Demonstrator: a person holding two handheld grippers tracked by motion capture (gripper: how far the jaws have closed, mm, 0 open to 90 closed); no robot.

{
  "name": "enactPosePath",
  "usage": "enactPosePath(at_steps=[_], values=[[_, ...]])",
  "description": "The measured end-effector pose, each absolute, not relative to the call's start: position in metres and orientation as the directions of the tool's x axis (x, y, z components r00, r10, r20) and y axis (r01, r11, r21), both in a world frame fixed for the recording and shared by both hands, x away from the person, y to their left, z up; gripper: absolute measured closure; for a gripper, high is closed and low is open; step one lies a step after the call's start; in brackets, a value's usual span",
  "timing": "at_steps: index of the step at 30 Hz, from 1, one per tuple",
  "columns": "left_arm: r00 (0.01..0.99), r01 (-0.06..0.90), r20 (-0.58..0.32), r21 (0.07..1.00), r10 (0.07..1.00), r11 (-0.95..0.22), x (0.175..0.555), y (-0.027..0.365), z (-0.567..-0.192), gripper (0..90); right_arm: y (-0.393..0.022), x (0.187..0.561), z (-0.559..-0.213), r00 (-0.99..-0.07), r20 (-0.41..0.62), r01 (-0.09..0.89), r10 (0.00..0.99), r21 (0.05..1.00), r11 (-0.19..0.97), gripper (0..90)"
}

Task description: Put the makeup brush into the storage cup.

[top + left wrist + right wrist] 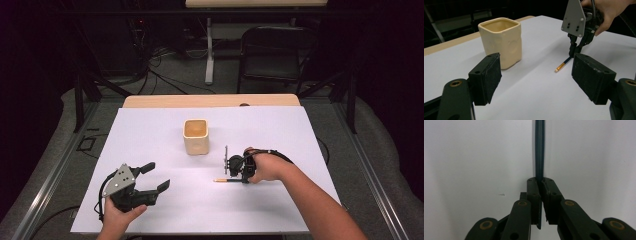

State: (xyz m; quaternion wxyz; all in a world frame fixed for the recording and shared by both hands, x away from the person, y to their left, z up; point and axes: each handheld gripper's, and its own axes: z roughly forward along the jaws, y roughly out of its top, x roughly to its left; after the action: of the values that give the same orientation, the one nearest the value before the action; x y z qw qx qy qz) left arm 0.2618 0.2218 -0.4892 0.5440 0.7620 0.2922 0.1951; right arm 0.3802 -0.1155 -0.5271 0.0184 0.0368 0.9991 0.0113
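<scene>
Looking down from the high view, we see a white sheet (150, 135) over the table, with a cream square cup (195, 136) standing upright near its middle. The cup is apart from both grippers, and bare sheet lies between it and the pencil (223, 180), so nothing blocks the way there. Beyond the table a dark folding chair (275, 55) and a table leg stand on the floor, well back from the work.

The right gripper (239, 172) points down at the sheet, its jaws pressed together on the pencil's dark shaft. The pencil lies flat on the sheet, to the right of the cup and nearer the person, its orange end pointing left. The left gripper (152, 182) sits low on the left of the sheet with its jaws wide apart and nothing between them — it touches neither cup nor pencil.

The right gripper view shows the grip itself: the two pads (534, 192) meet on the dark shaft (539, 150), which runs straight up away from them over the white sheet. The left gripper view gives what that one lacks — the cup (500, 40) at the left, the pencil's orange tip (560, 67) free on the sheet, and the right gripper (573, 51) coming down on the pencil's far end under a hand (607, 11).
</scene>
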Motion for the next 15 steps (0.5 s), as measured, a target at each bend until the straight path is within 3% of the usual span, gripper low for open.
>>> enactPosePath(at_steps=[15], values=[[0.755,0.231,-0.018,0.943,0.655,-0.240,0.2621,0.2216,-0.4894,23.8,-0.1156,0.3799,-0.5259,-0.997,-0.036,0.075,0.076,0.019,0.997,84.4]])
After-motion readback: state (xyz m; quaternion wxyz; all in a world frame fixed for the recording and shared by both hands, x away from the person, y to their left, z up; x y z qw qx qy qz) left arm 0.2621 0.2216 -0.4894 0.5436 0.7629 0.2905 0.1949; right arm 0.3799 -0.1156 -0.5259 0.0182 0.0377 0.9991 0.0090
